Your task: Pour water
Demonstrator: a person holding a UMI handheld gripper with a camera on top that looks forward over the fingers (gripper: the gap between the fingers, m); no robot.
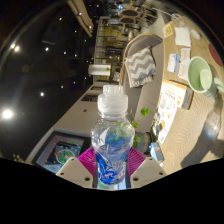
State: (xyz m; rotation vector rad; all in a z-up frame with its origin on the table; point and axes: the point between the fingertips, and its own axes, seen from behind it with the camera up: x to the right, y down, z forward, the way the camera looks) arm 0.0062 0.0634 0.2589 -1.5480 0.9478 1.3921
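the claw (112, 168) sits clamped on the body of a clear plastic water bottle (112, 140), white cap on, held tilted above the bench (190, 125). it looks light, thin-walled and slippery; mid-body suits best. a green cup (200, 75) stands beyond.

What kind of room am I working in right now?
Probably an office or lab workspace: a cluttered desk with papers, a green bowl, and a cushioned chair beyond. The gripper holds a water bottle.

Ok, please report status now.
Claw shut on clear plastic water bottle with white cap. Bottle upright, cap on. Nothing blocking ahead.
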